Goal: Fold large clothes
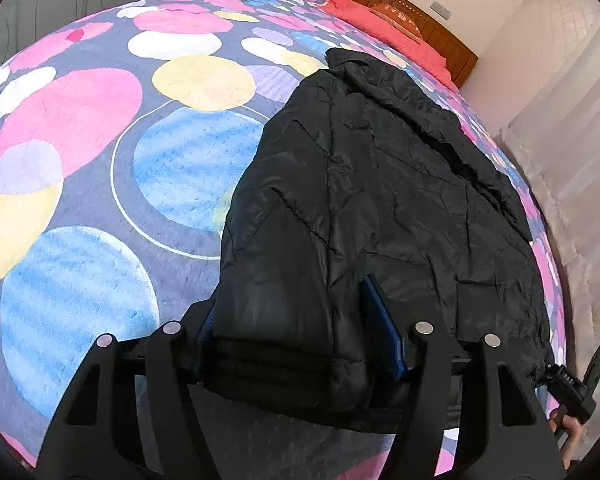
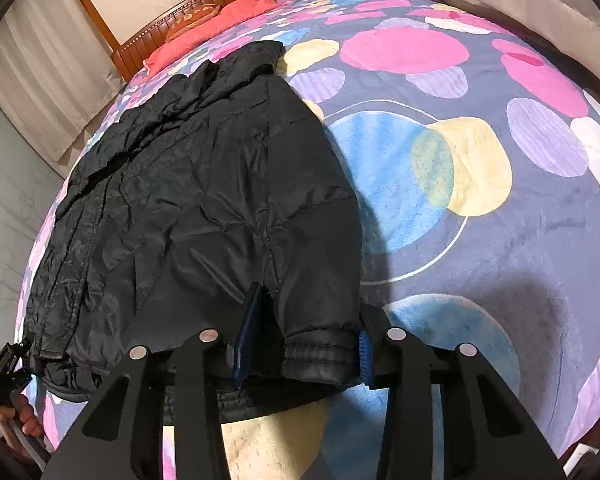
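Jacket (image 1: 380,200) hem between both grippers' fingers (image 1: 380,320)

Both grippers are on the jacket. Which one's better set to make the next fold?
Right, marginally. The right gripper pinches just the ribbed cuff of the black jacket, lifted off the bedspread. The left gripper holds a bulkier sleeve bunch.

Open bedspread (image 1: 100,200) beside jacket (image 1: 380,200); headboard (image 1: 440,28) beyond.
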